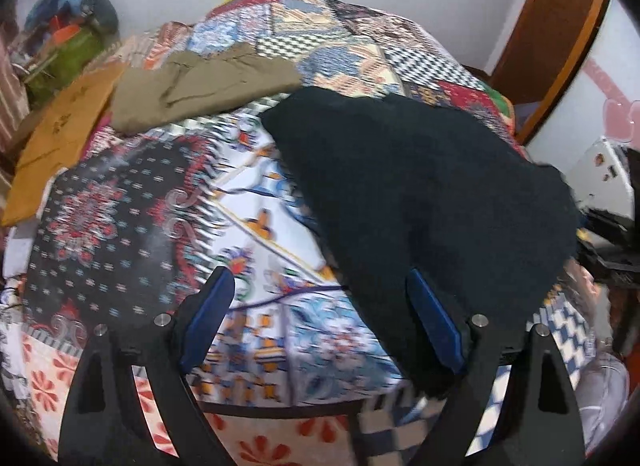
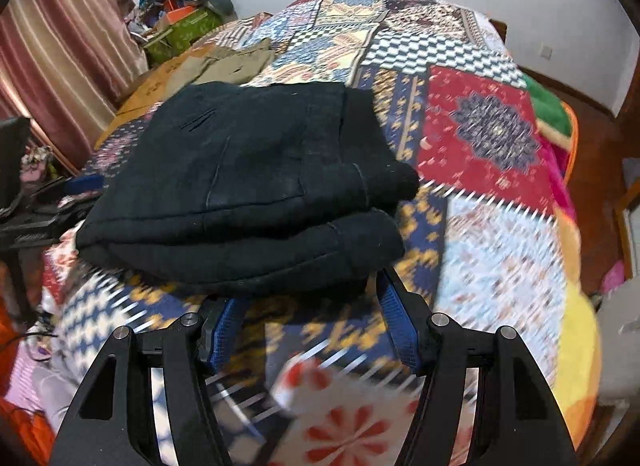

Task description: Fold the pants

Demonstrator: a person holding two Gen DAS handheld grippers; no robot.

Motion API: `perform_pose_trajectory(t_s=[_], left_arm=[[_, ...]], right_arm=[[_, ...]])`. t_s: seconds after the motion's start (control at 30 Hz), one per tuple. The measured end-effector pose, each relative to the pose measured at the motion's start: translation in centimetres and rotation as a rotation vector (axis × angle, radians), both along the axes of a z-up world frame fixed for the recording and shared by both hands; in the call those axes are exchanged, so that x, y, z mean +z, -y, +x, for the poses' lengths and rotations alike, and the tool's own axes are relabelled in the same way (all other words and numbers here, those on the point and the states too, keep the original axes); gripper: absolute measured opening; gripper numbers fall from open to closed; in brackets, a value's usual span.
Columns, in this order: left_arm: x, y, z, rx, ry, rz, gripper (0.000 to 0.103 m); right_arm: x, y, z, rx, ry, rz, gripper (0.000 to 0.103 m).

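Note:
A pair of black pants (image 2: 248, 177), folded into a thick stack, lies on the patchwork bedspread (image 2: 500, 250). My right gripper (image 2: 306, 286) is at the stack's near edge. Its left fingertip is tucked under the fabric and its right finger (image 2: 394, 306) is beside it, shut on the black pants. They look sharp while the bedspread blurs. In the left wrist view the black pants (image 1: 420, 193) fill the right half. My left gripper (image 1: 316, 274) stands wide open over the bedspread (image 1: 120, 205) with nothing between its fingers. Its right finger (image 1: 432, 318) overlaps the pants' left edge.
A folded khaki pair (image 1: 200, 85) rests at the far left of the bed, beside a brown cardboard piece (image 1: 60, 137). Bags and clutter (image 2: 180, 17) pile up by the striped curtain (image 2: 60, 65). A wooden door frame (image 1: 552, 25) stands at the right.

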State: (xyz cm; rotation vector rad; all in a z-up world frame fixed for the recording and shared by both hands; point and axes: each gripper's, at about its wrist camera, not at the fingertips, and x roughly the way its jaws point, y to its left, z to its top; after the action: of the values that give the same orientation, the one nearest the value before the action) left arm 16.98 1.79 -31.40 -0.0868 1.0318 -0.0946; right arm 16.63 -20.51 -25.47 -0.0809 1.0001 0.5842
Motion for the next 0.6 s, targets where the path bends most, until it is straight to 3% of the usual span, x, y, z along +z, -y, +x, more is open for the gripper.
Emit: perform_pose_trajectory(t_s=[0.37,0.6], left_arm=[[-0.9,6.3,2.4,-0.071,-0.031,-0.149,0.089],[2.4,4.7,2.4,-0.075,0.04,-0.087,0.089]], right_arm=[[-1.6,3.3,6.8,-0.114,-0.003,-0.08,0.06],[-0.1,4.6,4.6,-0.114,0.016,-0.059,0.06]])
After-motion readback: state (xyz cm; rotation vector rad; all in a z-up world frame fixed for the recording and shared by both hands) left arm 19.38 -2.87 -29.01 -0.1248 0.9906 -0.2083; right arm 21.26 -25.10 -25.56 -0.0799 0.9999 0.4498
